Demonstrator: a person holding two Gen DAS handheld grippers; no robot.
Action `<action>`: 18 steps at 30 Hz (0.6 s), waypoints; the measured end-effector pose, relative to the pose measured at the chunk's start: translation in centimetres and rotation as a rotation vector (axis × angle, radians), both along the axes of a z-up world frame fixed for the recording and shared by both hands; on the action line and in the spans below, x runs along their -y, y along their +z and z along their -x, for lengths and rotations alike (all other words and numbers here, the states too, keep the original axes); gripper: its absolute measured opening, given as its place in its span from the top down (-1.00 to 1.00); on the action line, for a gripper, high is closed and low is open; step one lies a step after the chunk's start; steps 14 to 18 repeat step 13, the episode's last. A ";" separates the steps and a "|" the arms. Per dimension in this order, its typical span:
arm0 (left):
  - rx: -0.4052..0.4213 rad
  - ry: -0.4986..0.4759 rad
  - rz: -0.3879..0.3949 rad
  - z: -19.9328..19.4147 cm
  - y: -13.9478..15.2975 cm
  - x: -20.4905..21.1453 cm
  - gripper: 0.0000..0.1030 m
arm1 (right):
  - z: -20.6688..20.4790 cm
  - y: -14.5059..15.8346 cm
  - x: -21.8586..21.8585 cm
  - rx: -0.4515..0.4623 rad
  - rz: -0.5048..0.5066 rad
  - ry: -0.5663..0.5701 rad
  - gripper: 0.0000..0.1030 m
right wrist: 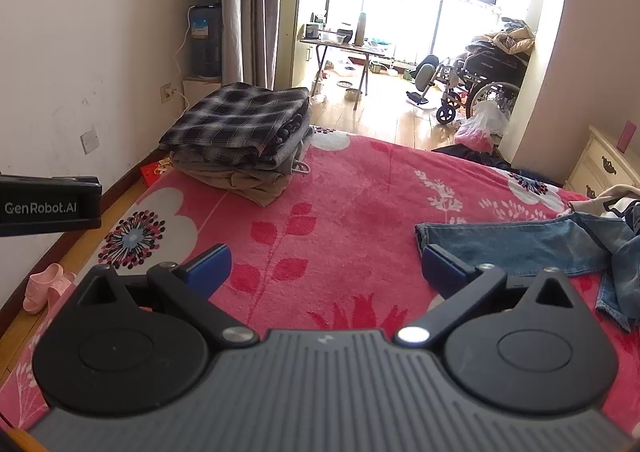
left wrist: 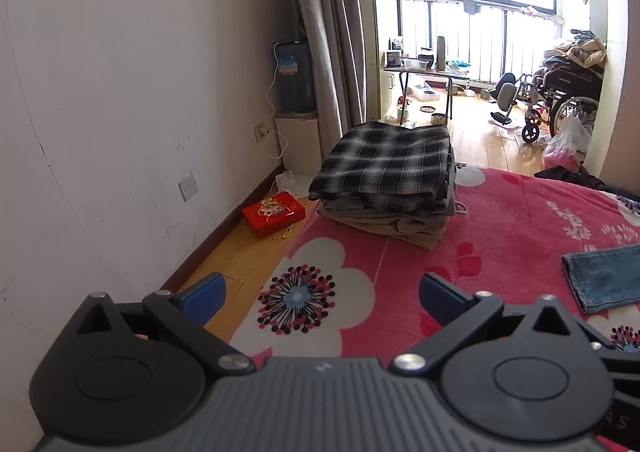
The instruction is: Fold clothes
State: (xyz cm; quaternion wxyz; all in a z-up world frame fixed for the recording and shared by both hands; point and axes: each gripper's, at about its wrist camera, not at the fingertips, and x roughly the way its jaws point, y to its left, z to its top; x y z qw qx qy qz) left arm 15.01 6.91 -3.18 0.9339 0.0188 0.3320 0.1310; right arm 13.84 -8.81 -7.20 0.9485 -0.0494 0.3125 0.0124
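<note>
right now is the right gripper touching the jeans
Cannot tell. In the right wrist view, the open right gripper has one fingertip overlapping the jeans; no gap or contact shows.

bed (right wrist: 340, 188) | red floral blanket | folded stack (right wrist: 240, 140) | jeans (right wrist: 520, 244)

Wheelchair (left wrist: 560, 92) by the window — red box (left wrist: 273, 213) on floor.
</note>
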 end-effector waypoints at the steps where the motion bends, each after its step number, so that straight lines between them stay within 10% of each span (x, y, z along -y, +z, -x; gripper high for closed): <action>1: 0.001 0.000 -0.001 0.0 0.0 0.0 -1.00 | 0.0 0.0 0.0 0.000 0.001 0.001 -0.98; 18: -0.002 0.000 -0.002 0.1 0.1 0.0 -1.00 | 0.0 0.0 -0.4 -0.006 0.007 0.008 -0.98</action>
